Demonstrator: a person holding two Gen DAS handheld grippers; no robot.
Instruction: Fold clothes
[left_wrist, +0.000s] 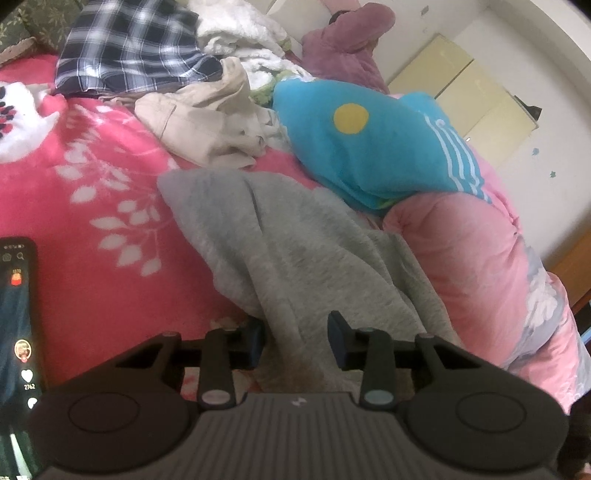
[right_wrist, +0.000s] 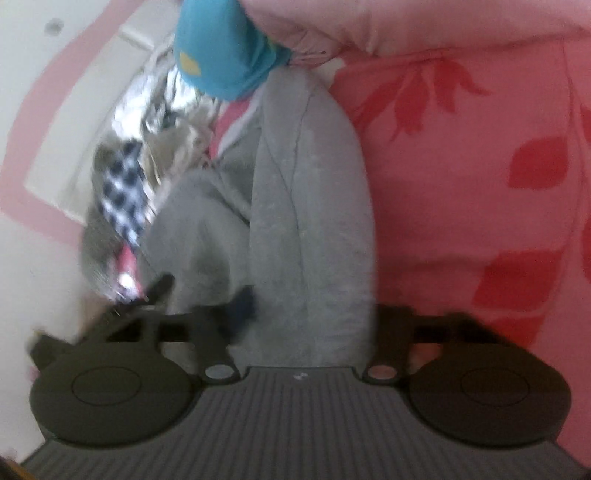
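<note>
- We see the grey garment (left_wrist: 295, 236) lying on the pink bed (left_wrist: 92, 177), near the blue top (left_wrist: 369, 147).
- Our left gripper (left_wrist: 299, 341) has its fingers apart, grey cloth between them.
- Our right gripper (right_wrist: 306, 314) is blurred; we cannot tell its grip.

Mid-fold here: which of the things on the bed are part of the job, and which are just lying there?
In the job: grey garment between both grippers' jaws; waiting pile of beige garment, plaid shirt, turquoise top.

Just lying about: phone, pink quilt, red floral blanket.
</note>
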